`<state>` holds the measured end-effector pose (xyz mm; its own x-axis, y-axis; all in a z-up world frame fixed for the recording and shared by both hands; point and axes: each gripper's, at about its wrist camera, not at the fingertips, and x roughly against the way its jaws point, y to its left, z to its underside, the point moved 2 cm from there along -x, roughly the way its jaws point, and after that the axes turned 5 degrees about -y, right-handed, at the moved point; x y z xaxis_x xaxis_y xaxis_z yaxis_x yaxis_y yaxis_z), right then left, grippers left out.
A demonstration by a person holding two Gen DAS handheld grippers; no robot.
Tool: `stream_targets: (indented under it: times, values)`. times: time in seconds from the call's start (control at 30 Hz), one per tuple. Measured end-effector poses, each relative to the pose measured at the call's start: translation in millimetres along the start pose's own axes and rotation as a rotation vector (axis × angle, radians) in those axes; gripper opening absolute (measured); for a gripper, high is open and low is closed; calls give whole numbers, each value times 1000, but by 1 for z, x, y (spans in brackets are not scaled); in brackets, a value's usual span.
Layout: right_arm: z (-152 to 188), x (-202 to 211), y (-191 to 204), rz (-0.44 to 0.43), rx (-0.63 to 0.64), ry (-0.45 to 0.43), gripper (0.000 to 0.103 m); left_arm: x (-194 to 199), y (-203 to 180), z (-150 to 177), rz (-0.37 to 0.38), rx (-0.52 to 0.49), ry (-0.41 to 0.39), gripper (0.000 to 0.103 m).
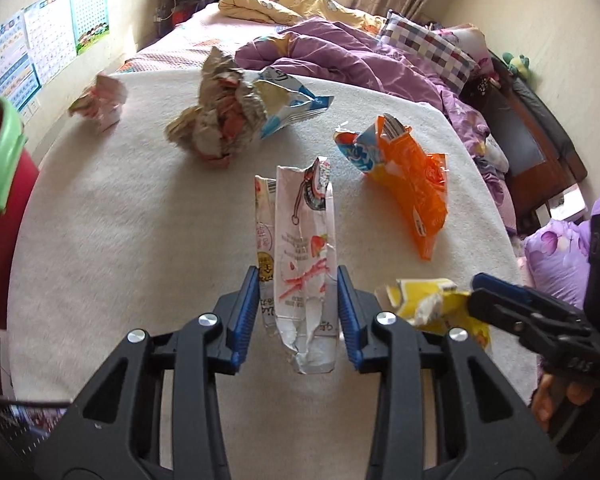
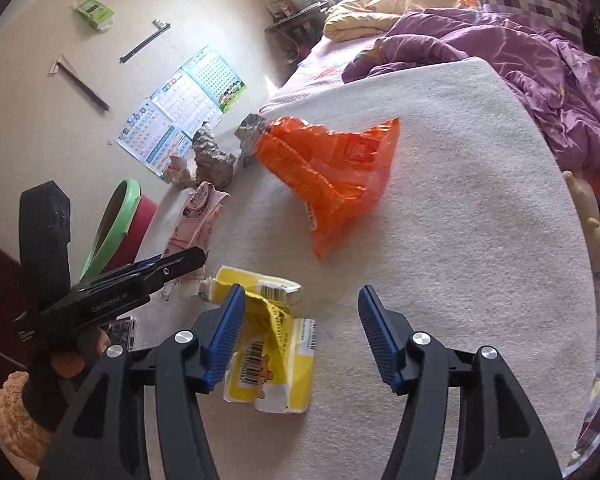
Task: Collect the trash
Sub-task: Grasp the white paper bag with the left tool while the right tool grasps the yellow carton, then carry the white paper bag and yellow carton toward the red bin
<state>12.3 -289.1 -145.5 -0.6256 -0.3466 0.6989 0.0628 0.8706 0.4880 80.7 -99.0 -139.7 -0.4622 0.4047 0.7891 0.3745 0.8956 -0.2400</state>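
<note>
A flattened white and pink carton (image 1: 304, 264) lies on the cream blanket between the blue pads of my left gripper (image 1: 298, 312), whose jaws stand just beside its edges; whether they press it I cannot tell. The carton also shows in the right wrist view (image 2: 196, 228). My right gripper (image 2: 300, 332) is open, with a crushed yellow carton (image 2: 272, 352) lying by its left pad. In the left wrist view the right gripper (image 1: 496, 296) reaches over the yellow carton (image 1: 432, 296). An orange wrapper (image 1: 416, 188) (image 2: 332, 168), a blue and white bag (image 1: 288, 100), crumpled brown paper (image 1: 212, 120) and a pink wad (image 1: 100, 100) lie further off.
A red bin with a green rim (image 1: 0, 168) (image 2: 120, 228) stands at the left edge of the blanket (image 1: 120, 260). A purple quilt (image 1: 352, 56) and pillows cover the bed behind. A dark nightstand (image 1: 528, 148) is at the right.
</note>
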Motion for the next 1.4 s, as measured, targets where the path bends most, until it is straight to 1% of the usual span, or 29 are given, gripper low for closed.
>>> stream_targets:
  times: [0.07, 0.13, 0.2, 0.23, 0.27, 0.3, 0.4, 0.57, 0.77, 0.93, 1.4]
  values:
    - [4, -7, 4, -9, 6, 26, 58, 8, 0, 4, 9, 12, -11, 36]
    - [7, -12, 8, -9, 17, 47, 57, 13, -5, 6, 9, -8, -21, 36]
    - [13, -16, 12, -1, 27, 65, 48, 15, -7, 7, 13, -16, -27, 36]
    - [14, -17, 14, 5, 31, 69, 36, 17, -7, 7, 16, -15, -31, 36]
    - [15, -17, 15, 3, 33, 72, 31, 18, -7, 7, 17, -17, -34, 36]
    - [17, -16, 17, -1, 34, 68, 30, 19, -6, 8, 16, -17, -37, 36]
    - [17, -11, 25, 2, 60, 47, 29, 25, -1, 10, 14, -15, -47, 36]
    - [12, -1, 38, 9, 71, -19, 29, 34, 4, 11, 16, -12, -63, 36]
    - [3, 3, 50, 13, 52, -81, 29, 49, 11, 14, 12, -20, -94, 36]
    - [-3, 6, 62, 12, 47, -121, 29, 57, 23, 17, 8, -10, -101, 36]
    - [2, -5, 95, 32, 33, -132, 30, 68, 49, 27, 46, -25, -77, 36]
